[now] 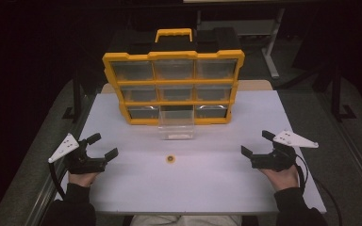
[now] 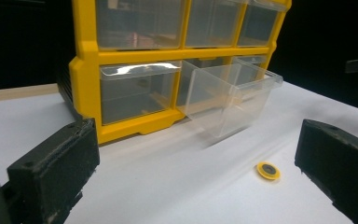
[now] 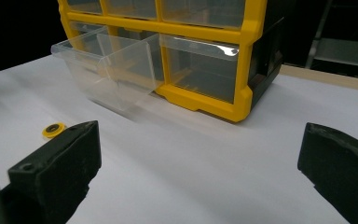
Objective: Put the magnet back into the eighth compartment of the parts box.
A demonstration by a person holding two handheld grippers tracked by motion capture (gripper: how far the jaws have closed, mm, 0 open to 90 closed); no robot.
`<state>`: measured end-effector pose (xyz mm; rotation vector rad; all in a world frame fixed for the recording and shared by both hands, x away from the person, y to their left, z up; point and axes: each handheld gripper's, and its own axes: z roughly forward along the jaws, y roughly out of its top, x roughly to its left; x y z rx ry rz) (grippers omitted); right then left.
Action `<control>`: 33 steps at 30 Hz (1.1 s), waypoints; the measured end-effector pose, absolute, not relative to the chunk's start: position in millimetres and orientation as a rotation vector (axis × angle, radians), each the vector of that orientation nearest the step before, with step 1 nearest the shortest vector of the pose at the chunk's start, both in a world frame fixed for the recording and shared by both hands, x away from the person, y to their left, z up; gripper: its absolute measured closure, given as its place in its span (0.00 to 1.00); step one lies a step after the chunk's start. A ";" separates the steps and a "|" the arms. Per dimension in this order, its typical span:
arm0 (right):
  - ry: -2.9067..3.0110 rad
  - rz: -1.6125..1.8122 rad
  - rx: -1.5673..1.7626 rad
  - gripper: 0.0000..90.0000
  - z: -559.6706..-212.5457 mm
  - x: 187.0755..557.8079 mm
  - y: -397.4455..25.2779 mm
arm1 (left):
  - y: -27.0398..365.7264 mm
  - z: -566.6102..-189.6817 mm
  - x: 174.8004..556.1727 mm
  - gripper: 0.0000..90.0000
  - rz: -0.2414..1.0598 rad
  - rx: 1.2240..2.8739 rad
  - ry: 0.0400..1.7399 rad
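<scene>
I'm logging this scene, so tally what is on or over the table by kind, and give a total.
Yellow organizer cabinet: 1
Clear drawers: 9, with the bottom-middle drawer pulled out
Small yellow disc: 1
Handheld grippers: 2, left gripper and right gripper, both open
Total: 13

Looks like a lab or workshop: a white table (image 1: 122, 188), a yellow parts organizer (image 1: 173, 87), dark metal frames (image 1: 271, 49) behind.
</scene>
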<state>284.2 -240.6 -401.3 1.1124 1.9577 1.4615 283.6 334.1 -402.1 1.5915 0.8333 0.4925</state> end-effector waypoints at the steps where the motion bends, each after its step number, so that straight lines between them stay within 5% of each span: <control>1: 1.957 1.463 1.110 0.00 -401.4 284.3 -240.6 | 334.1 -402.0 283.5 0.00 0.493 1.591 0.831; 33: 2.010 1.489 1.092 0.00 -391.8 288.8 -231.5 | 340.0 -403.4 282.8 0.00 0.485 1.554 0.866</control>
